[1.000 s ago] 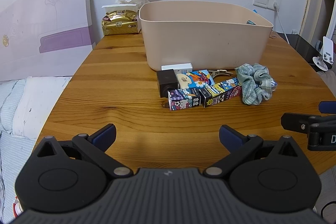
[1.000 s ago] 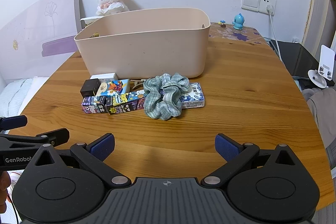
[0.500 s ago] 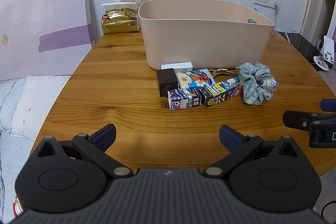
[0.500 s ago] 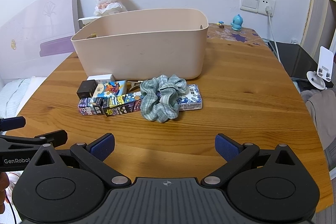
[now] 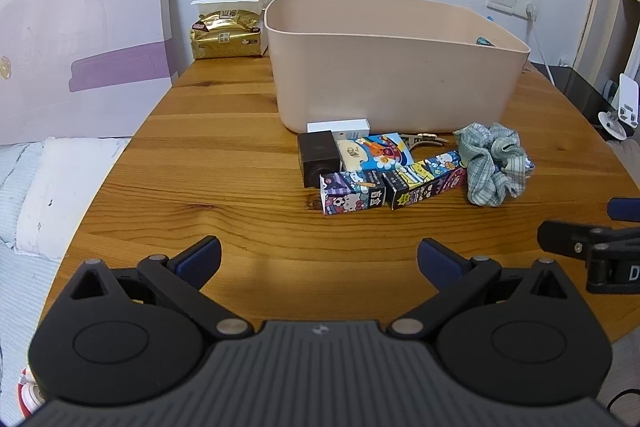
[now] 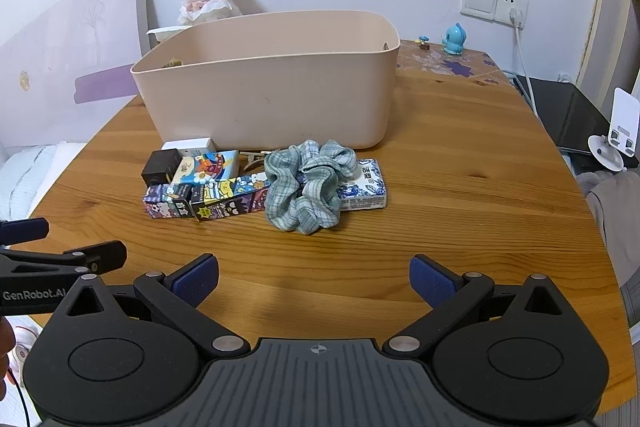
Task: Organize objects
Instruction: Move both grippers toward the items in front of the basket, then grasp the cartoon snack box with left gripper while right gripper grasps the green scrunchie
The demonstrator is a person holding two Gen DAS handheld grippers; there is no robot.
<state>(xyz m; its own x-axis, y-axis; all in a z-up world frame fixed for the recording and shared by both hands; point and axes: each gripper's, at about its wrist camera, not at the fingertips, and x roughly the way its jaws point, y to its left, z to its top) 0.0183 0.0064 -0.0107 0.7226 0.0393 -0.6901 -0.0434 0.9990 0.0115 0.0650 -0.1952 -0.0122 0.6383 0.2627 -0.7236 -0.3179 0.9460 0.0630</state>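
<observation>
Several small items lie bunched on the wooden table just in front of the beige bin, likely staged so you can lift each one over the rim. Your plaid scrunchie rests partly on a blue-and-white tissue packet printed with characters too small to read. Two cartoon blind boxes lie end to end, touching; one shows Chinese characters beside a Hello Kitty face. Behind them sit a black cube, a colourful card pack and a white box. Your left gripper and right gripper both hover near the table edge, tongs spread apart, holding nothing. "GenRobot.AI" reads on the left gripper's side in the right wrist view.
</observation>
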